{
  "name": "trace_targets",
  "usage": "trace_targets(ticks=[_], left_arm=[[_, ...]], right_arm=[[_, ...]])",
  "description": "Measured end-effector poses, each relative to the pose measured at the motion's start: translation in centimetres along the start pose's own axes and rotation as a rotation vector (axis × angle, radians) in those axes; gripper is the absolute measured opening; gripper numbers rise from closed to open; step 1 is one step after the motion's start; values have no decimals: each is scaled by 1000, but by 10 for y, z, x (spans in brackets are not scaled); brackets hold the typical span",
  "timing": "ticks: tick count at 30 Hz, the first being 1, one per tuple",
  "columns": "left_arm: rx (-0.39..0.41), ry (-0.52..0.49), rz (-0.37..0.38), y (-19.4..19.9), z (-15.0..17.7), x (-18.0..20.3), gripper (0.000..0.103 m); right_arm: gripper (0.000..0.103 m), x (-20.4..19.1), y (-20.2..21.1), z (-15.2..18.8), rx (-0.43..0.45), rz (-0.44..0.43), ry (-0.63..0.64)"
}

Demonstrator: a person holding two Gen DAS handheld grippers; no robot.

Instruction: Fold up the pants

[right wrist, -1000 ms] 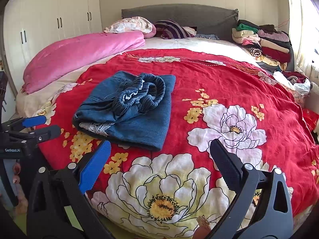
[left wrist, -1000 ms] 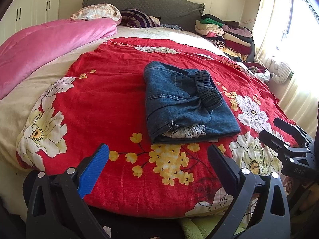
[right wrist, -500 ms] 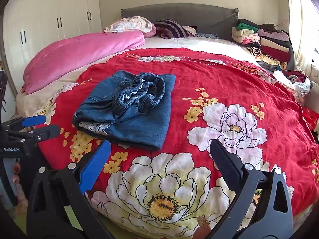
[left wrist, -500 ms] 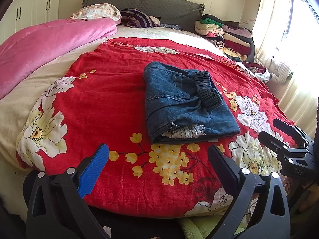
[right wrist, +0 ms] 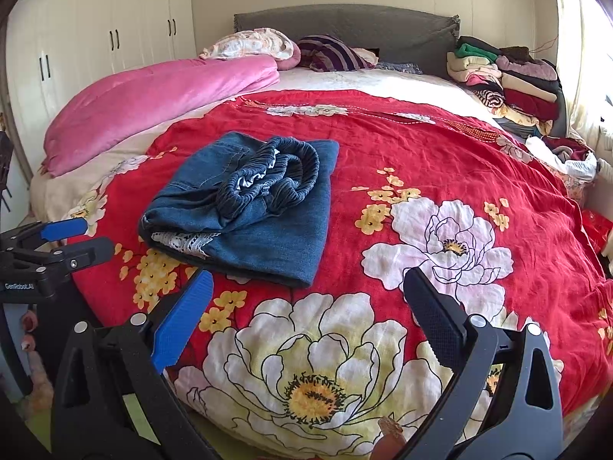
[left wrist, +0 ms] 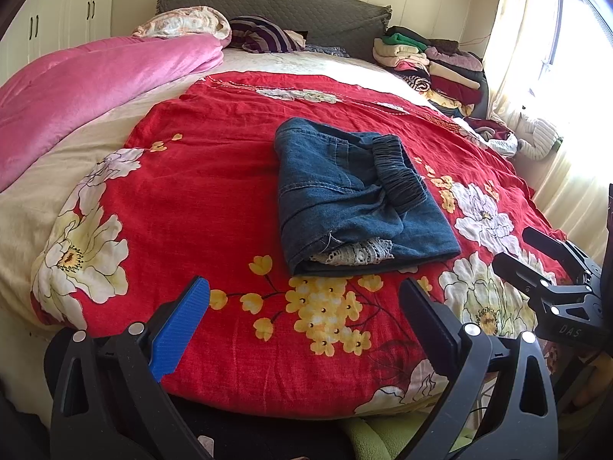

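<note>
The blue denim pants [left wrist: 356, 195] lie folded into a compact bundle on the red flowered bedspread [left wrist: 199, 191], elastic waistband on top, white lace hem showing at the near edge. They also show in the right wrist view [right wrist: 249, 207]. My left gripper [left wrist: 304, 306] is open and empty, held back at the bed's near edge, apart from the pants. My right gripper [right wrist: 306, 299] is open and empty, also at the near edge, right of the pants. Each gripper shows in the other's view: the right gripper [left wrist: 536, 253], the left gripper [right wrist: 72, 235].
A pink quilt [left wrist: 88, 88] lies along the bed's left side. Pillows [left wrist: 184, 27] and a grey headboard [left wrist: 306, 7] are at the far end. A stack of folded clothes [left wrist: 433, 65] sits at the far right. White wardrobe doors [right wrist: 95, 38] stand left.
</note>
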State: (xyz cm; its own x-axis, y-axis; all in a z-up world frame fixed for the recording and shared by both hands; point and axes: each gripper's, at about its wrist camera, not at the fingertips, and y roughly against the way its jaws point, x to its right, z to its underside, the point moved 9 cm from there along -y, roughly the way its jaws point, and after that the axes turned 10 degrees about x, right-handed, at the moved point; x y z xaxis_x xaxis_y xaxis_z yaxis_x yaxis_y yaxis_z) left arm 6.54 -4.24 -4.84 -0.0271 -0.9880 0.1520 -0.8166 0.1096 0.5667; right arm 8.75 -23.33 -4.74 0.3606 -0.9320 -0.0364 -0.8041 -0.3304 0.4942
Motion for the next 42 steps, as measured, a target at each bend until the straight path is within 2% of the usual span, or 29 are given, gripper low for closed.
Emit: trace_targets(ticks=[21, 27, 31, 33, 35, 38, 39, 42], left_arm=[[-10, 8, 11, 1, 0, 0, 99], [-24, -10, -46, -4, 0, -6, 99], [-41, 12, -54, -10, 1, -18, 99], [-27, 37, -58, -14, -6, -31, 99], [1, 70, -85, -19, -22, -52, 99], [2, 81, -172, -41, -51, -101, 99], [-9, 86, -229, -52, -60, -125, 99], [-66, 122, -318, -89, -84, -187, 99]], right_arm=[[94, 5, -2, -1, -4, 14, 8], [94, 11, -2, -1, -4, 27, 2], [94, 22, -3, 0, -8, 48, -9], [94, 37, -5, -1, -13, 62, -39], [94, 67, -7, -4, -11, 120, -76], [94, 122, -9, -15, 8, 227, -112], [94, 142, -11, -18, 6, 254, -124], [94, 216, -25, -27, -35, 359, -122]])
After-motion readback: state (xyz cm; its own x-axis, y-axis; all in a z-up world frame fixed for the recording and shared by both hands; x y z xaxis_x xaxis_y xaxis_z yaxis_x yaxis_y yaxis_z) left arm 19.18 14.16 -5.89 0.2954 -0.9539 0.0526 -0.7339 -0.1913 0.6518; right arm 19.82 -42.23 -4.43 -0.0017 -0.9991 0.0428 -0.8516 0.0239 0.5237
